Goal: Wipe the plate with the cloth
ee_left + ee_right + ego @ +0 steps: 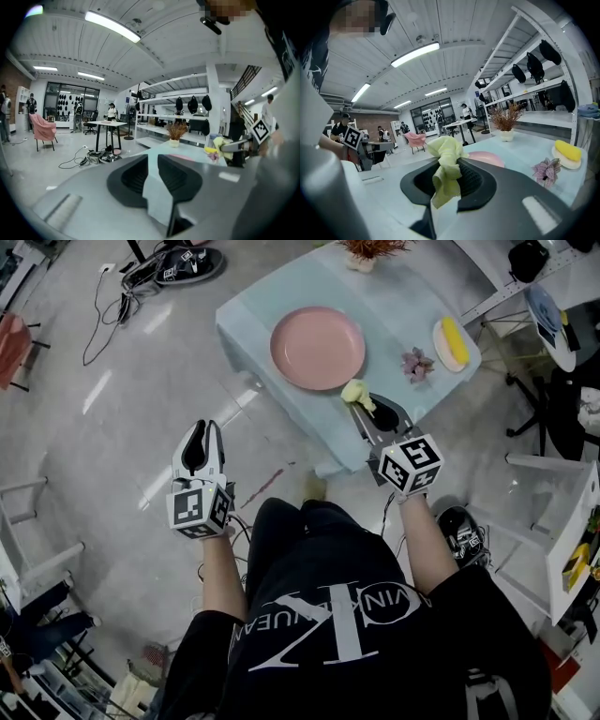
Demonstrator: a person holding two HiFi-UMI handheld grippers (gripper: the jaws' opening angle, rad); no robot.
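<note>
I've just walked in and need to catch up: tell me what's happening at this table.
A person stands at a small table covered in pale blue, a tool in each hand. The right tool is shut on a crumpled pale yellow cloth over the table's near edge, just short of the round pink plate. The cloth does not appear to touch the plate yet. The left tool holds nothing, jaws slightly apart, out over the floor.

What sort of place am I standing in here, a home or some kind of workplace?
Likely an open workshop or lab, not a home: loose black cables lie on the grey polished floor, white metal shelving carries black bags, and long ceiling strip lights run overhead.
</note>
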